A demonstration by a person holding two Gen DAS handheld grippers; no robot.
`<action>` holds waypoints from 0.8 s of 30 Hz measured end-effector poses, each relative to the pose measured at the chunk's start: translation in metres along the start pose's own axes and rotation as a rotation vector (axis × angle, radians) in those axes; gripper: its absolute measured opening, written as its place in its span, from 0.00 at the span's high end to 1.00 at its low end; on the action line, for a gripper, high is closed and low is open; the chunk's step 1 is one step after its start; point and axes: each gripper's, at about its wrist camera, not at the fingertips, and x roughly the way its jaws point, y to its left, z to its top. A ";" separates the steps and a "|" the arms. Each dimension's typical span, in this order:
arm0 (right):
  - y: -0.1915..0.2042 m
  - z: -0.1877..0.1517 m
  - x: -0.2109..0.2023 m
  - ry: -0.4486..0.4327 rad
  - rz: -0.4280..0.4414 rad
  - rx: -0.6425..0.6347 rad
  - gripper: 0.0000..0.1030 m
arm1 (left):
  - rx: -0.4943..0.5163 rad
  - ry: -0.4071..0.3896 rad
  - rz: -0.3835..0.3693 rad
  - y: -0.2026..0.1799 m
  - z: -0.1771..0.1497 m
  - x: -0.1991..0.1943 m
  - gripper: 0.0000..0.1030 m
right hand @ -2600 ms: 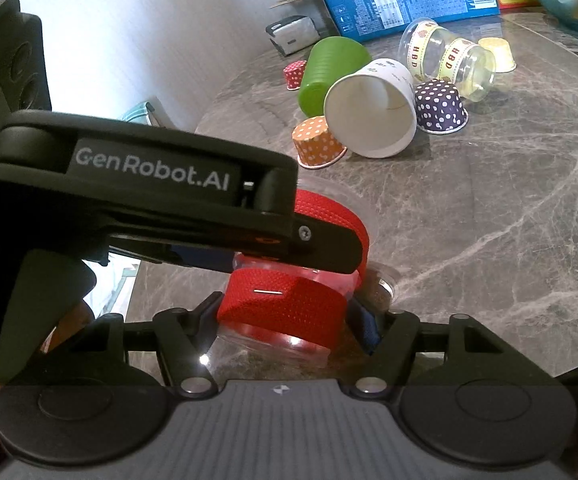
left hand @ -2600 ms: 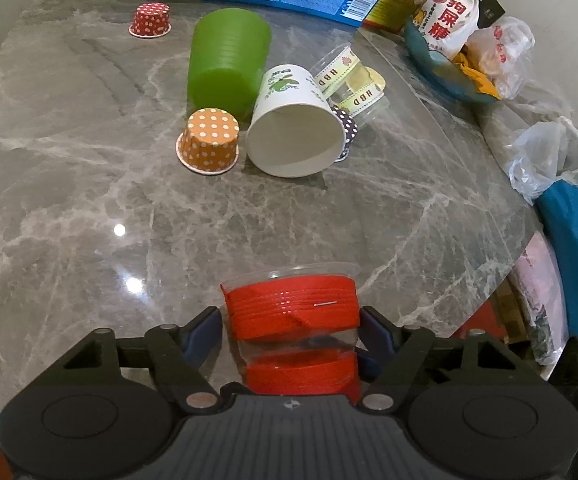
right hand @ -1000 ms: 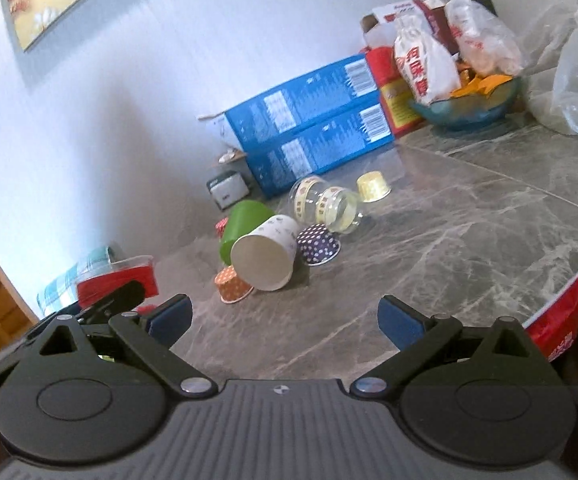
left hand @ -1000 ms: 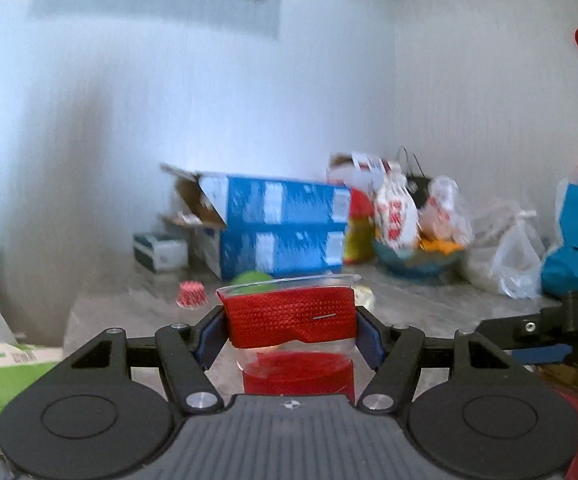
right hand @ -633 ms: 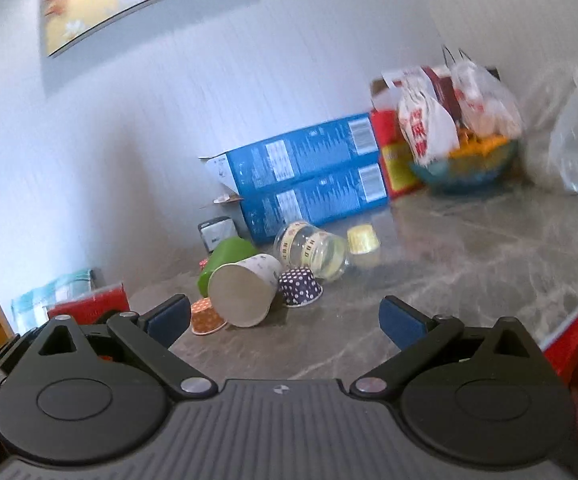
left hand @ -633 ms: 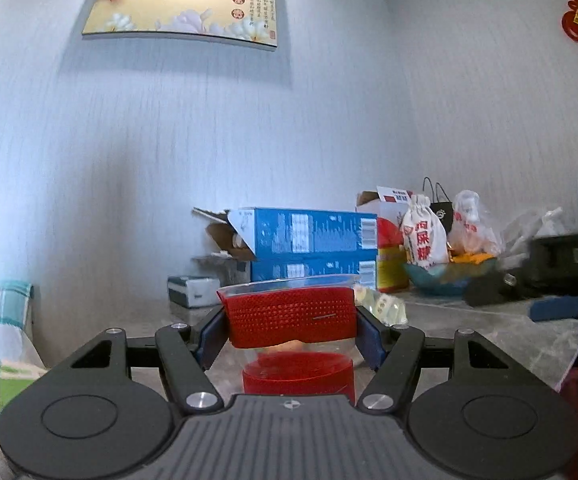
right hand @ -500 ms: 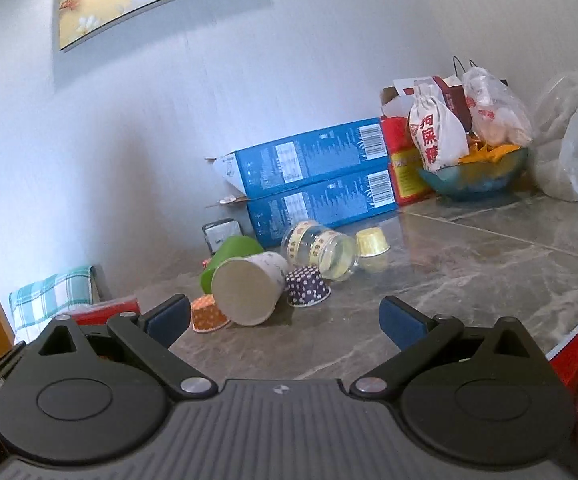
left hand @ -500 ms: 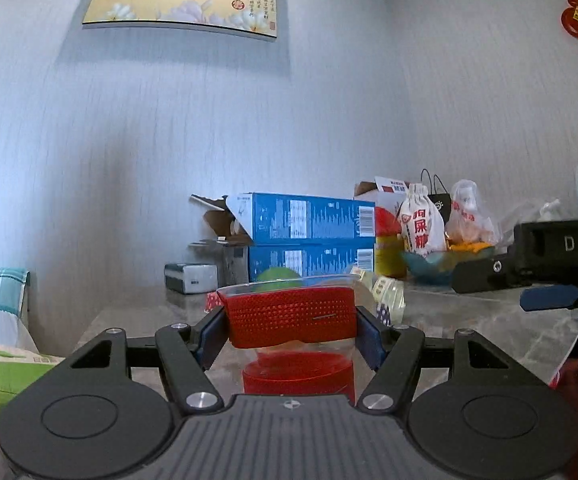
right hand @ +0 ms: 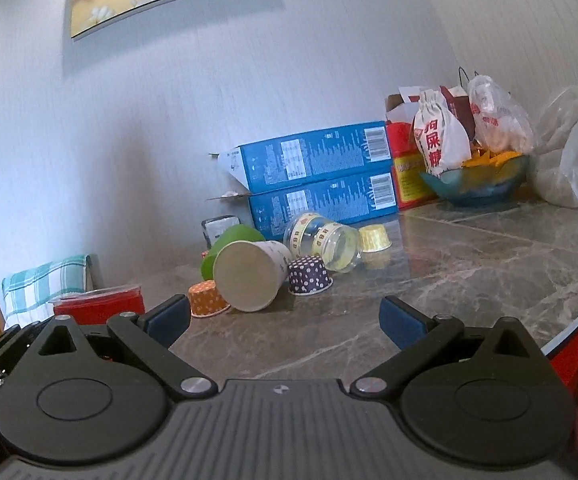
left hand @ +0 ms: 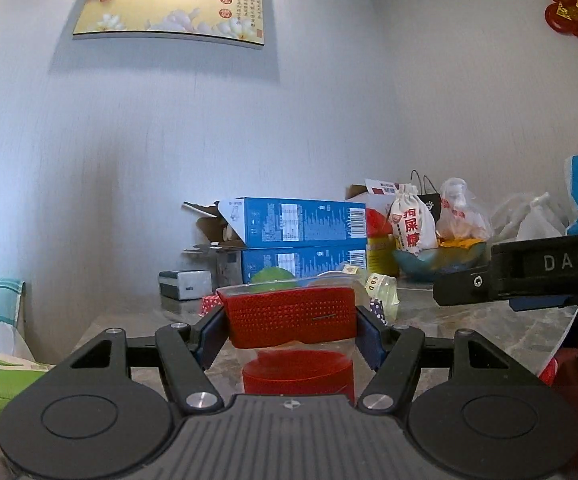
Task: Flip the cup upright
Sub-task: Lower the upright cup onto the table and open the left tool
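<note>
Now the left claw (left hand: 291,326) is clamped on a clear plastic cup (left hand: 291,316) wrapped in red mesh bands, rim uppermost, held level just above the marble worktop (right hand: 469,264); the same cup shows at 9 o'clock in the right wrist view. Further in, the right claw (right hand: 285,320) is spread wide with nothing between its blue pads, and its black body juts in at 3 o'clock of the left view. Ahead at 12 o'clock lie a tipped white paper cup (right hand: 249,280), a green cup (right hand: 229,246) behind it, a clear banded cup (right hand: 321,244) on its side, and small orange (right hand: 207,298), purple (right hand: 309,276) and yellow (right hand: 375,238) baking cups standing upside down. Stacked blue boxes (right hand: 317,176) sit against the wall
</note>
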 end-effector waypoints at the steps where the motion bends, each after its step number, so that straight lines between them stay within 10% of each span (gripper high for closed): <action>1: 0.000 0.000 0.000 0.002 0.000 0.002 0.01 | 0.002 0.002 -0.008 0.000 0.000 -0.002 0.32; 7: 0.000 -0.002 0.001 0.007 0.002 0.000 0.01 | -0.011 0.026 -0.042 0.004 -0.002 -0.003 0.29; 13: -0.002 -0.003 -0.002 0.010 -0.001 0.002 0.01 | -0.037 0.060 -0.104 0.011 -0.003 -0.003 0.04; 24: 0.008 -0.002 -0.024 0.021 -0.008 -0.064 0.01 | -0.119 0.194 -0.159 0.048 0.002 -0.040 0.02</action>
